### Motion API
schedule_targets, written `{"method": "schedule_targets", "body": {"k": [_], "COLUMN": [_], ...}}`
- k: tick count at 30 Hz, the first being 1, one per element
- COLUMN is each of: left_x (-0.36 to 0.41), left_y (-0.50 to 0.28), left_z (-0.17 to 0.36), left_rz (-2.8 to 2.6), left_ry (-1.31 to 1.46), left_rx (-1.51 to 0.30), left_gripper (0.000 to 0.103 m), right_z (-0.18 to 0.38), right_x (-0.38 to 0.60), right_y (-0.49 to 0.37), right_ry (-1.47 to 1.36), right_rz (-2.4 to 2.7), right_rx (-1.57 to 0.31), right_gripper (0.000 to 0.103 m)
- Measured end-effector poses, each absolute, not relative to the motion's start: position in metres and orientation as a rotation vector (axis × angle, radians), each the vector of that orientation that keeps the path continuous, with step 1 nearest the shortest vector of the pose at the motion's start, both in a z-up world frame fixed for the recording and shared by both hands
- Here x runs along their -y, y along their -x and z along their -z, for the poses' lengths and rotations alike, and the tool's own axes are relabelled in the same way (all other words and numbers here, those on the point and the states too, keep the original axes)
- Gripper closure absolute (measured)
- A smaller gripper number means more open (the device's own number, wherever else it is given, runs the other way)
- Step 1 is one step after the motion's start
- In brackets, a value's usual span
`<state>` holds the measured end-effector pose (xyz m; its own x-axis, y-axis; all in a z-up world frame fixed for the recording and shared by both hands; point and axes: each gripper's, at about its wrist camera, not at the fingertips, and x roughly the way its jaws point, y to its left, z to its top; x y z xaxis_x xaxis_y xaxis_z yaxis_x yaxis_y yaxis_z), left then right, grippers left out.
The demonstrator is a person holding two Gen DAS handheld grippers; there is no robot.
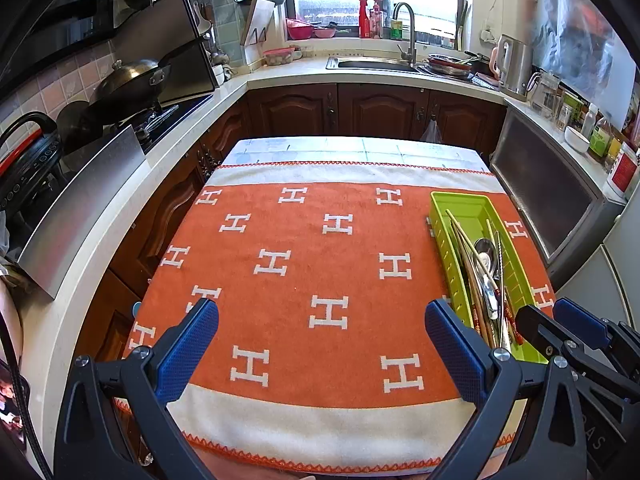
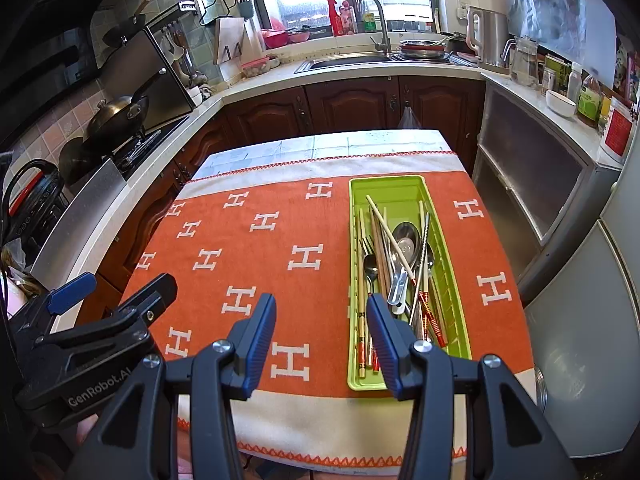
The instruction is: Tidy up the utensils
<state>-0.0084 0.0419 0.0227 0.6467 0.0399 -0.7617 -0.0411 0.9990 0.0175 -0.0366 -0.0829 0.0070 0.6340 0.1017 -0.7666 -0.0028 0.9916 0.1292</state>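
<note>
Both grippers point forward and down over the near edge of the table, side by side, neither touching anything. My left gripper is wide open, blue pads spread far apart with only the orange cloth between them; nothing held. My right gripper is also open, narrower gap, pads apart over the cloth just left of the tray; its right finger overlaps the tray's near left corner in view, but I can't tell if it touches. Nothing between its jaws. From the left wrist view the right gripper's tip shows at the lower right, just beside the tray's near end; from the right wrist view the left gripper sits at lower left, over the cloth's near left corner. The green tray lies lengthwise on the right side of the cloth, long axis running away from me. All utensils are inside it, piled loosely: spoons, chopsticks lying crossed at angles, a fork, red-handled pieces at the near end. Rest of the cloth carries no utensils. Counter, sink and stove wrap around behind the table.
</note>
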Motion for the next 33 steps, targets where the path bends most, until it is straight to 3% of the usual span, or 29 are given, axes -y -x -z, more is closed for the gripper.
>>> {"method": "schedule_targets", "body": {"k": [33], "left_x": [-0.0425], "left_y": [0.0114], "left_z": [-0.0194], "left_rz": [-0.050], "left_ry": [-0.001], "left_rx": [-0.873], "left_gripper": [0.001], "right_z": [-0.0043], "right_x": [0.0833], "right_y": [0.0380], "right_ry": [-0.122], "right_rz": [-0.061], "right_rx": [-0.888], "right_gripper": [0.056]}}
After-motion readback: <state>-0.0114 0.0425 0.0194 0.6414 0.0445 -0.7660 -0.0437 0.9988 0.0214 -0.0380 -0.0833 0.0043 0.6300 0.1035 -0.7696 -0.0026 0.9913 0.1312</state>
